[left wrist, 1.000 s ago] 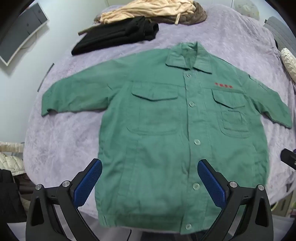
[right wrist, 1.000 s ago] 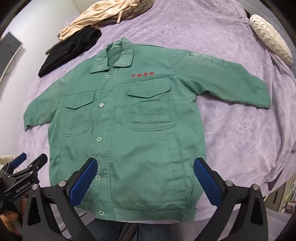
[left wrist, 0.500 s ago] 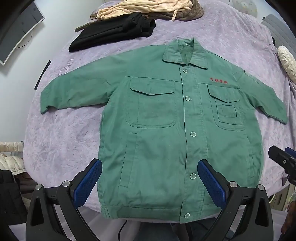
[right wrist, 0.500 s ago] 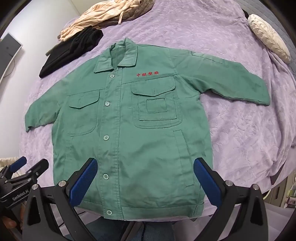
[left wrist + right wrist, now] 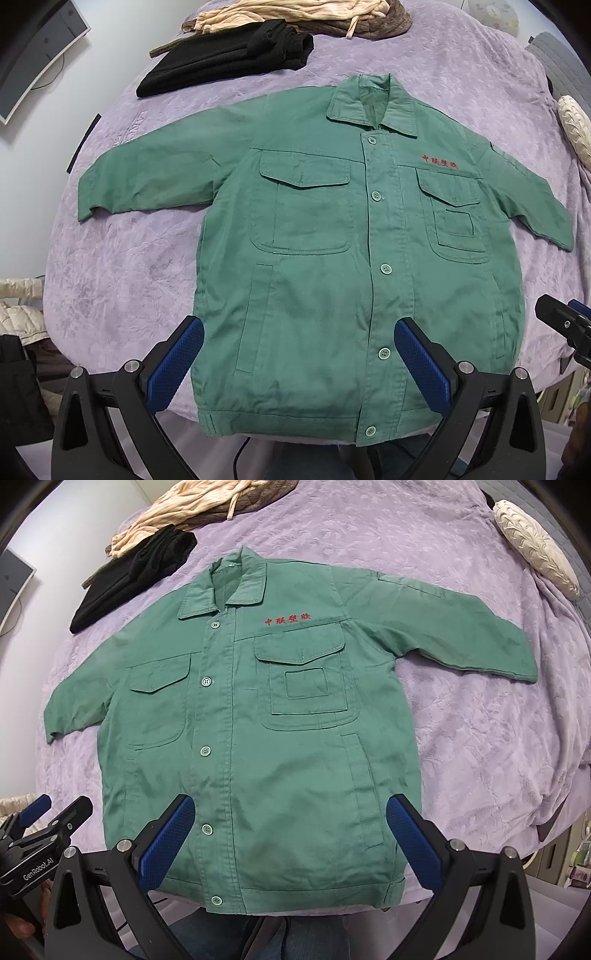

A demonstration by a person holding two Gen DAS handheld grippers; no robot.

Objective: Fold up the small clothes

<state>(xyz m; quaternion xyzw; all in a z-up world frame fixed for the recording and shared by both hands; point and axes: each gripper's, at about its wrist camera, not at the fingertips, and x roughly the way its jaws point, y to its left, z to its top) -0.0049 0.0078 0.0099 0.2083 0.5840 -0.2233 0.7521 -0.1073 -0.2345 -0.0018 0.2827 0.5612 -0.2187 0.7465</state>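
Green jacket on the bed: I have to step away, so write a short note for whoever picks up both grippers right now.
Left gripper: open, empty, above the hem.
Right gripper: open, empty, above the hem.
Green jacket: flat, buttoned, front up on the purple bedspread, sleeves out, collar away from you.
Done: laid out. No fold made.
Left: fold sleeves in, then the body.

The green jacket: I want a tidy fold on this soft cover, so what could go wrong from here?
1. The green jacket hem overhangs the near edge of the purple bedspread; a tug could slide it off.
2. Both the left gripper and right gripper are open; a pinch might catch the plush cover too.
3. The sleeves lie spread, so uneven folds are likely.
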